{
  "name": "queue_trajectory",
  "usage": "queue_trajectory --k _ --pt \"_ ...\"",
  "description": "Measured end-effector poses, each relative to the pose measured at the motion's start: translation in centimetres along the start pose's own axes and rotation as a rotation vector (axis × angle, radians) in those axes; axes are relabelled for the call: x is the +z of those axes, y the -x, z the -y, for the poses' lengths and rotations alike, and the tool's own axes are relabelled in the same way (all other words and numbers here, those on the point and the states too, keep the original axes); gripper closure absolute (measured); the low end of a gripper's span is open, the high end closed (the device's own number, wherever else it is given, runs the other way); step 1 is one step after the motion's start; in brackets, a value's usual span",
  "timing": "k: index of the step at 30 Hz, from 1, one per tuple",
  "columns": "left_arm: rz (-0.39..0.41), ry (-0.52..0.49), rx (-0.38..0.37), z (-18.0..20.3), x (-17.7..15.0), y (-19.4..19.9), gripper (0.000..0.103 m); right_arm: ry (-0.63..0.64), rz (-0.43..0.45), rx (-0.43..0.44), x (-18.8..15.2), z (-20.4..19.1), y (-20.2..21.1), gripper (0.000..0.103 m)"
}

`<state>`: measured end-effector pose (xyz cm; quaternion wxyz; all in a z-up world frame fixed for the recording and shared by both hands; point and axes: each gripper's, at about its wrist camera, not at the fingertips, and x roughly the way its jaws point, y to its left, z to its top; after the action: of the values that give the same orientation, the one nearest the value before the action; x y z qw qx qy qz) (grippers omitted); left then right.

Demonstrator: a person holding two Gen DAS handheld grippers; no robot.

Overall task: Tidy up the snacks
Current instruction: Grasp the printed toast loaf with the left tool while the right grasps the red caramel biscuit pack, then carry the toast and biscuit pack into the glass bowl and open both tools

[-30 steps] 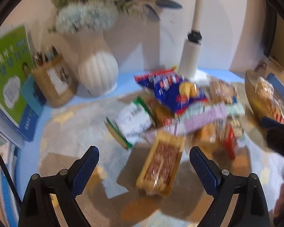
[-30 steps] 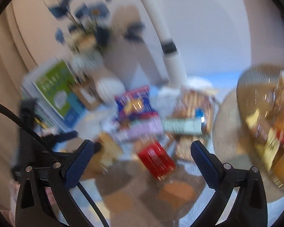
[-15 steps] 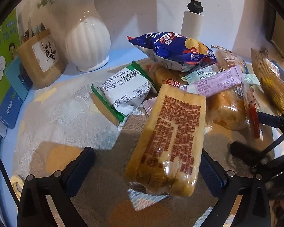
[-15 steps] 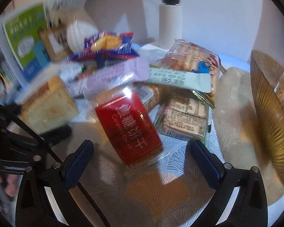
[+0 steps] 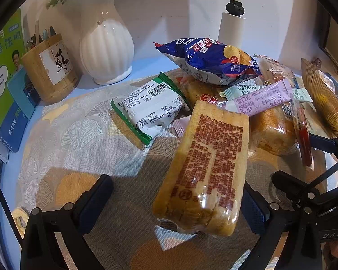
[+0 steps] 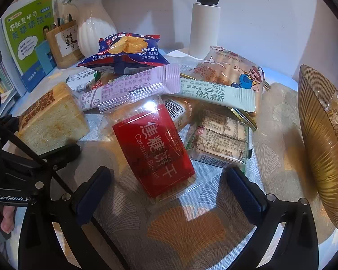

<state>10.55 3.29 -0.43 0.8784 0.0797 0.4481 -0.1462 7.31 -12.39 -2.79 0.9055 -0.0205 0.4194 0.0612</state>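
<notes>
While the snack pile was far off and blurry a second ago, the wrapped toast cake (image 5: 205, 168) now lies right between the wide-apart fingers of the left gripper (image 5: 176, 200), at the near edge of the pile on the tabletop (image 5: 78, 139). Just beside it, the red caramel biscuit pack (image 6: 155, 153) sits between the released fingers of the right gripper (image 6: 166, 191). Both grippers have come down close, and nothing is grasped yet. I think each one is about to pinch its snack. Behind the toast cake lie a green-edged packet (image 5: 153, 108) and a blue chip bag (image 5: 209, 60). Well past the biscuit pack stands a gold bowl (image 6: 320, 139), likely where snacks go.
</notes>
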Motion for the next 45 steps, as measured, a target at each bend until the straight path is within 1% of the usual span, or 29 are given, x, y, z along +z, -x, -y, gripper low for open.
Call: queue_trajectory --k 5,12,17,23,25,26,27,28,29,30,31,32,33,35,38,40,42,45 --pt "0.0 0.0 0.0 -0.1 0.0 -0.1 0.0 0.004 0.002 0.001 0.3 -0.2 -0.1 0.0" --pt "0.0 0.0 0.001 0.0 0.0 0.0 0.0 -0.025 0.036 0.072 0.2 0.8 0.6 0.0" --pt "0.001 -0.001 0.001 0.0 0.0 0.0 0.0 -0.018 0.032 0.066 0.1 0.7 0.5 0.0" --pt "0.012 -0.016 0.025 0.5 -0.3 0.6 0.0 -0.073 0.071 0.137 0.0 1.4 0.9 0.0" --pt "0.017 -0.02 0.027 0.7 -0.4 0.8 0.0 -0.069 0.08 0.144 -0.1 1.4 1.1 0.003" --pt "0.02 -0.022 0.027 0.8 -0.4 0.9 0.001 -0.062 0.086 0.143 -0.2 1.3 1.2 0.012" --pt "0.024 -0.024 0.023 0.7 -0.5 1.0 0.003 -0.051 0.096 0.136 -0.2 1.1 1.5 0.028" --pt "0.045 -0.032 0.012 0.8 -0.6 1.4 0.018 -0.038 0.111 0.131 -0.3 0.8 1.8 0.042" --pt "0.069 -0.038 0.009 1.1 -0.6 1.8 0.055 -0.027 0.128 0.125 -0.3 0.7 2.2 0.071" --pt "0.111 -0.052 -0.002 1.4 -0.9 2.7 0.069 -0.013 0.157 0.123 -0.4 0.4 2.7 0.071" --pt "0.175 -0.073 0.036 1.9 -1.2 3.8 0.07 -0.007 0.176 0.128 -0.5 0.3 3.1 0.071" --pt "0.2 -0.082 0.026 2.1 -1.3 4.3 0.07 -0.005 0.194 0.139 -0.5 0.3 3.4 0.072" --pt "0.24 -0.088 -0.014 2.2 -1.5 5.0 0.07 -0.008 0.221 0.158 -0.7 0.5 3.9 0.072" --pt "0.27 -0.085 -0.024 2.1 -1.6 5.6 0.07 -0.022 0.243 0.185 -0.8 1.0 4.2 0.072" --pt "0.243 -0.069 -0.028 1.9 -1.3 5.1 0.07 -0.06 0.264 0.244 -0.8 2.0 4.4 0.072" --pt "0.242 -0.04 -0.034 1.3 -1.3 5.1 0.07 -0.082 0.262 0.255 -0.8 2.4 4.3 0.072" --pt "0.255 -0.018 -0.021 1.0 -1.2 5.4 0.07 -0.096 0.261 0.271 -0.8 2.8 4.3 0.072" --pt "0.248 -0.008 -0.011 1.0 -1.5 5.3 0.07 -0.103 0.273 0.292 -0.8 2.9 4.4 0.072"
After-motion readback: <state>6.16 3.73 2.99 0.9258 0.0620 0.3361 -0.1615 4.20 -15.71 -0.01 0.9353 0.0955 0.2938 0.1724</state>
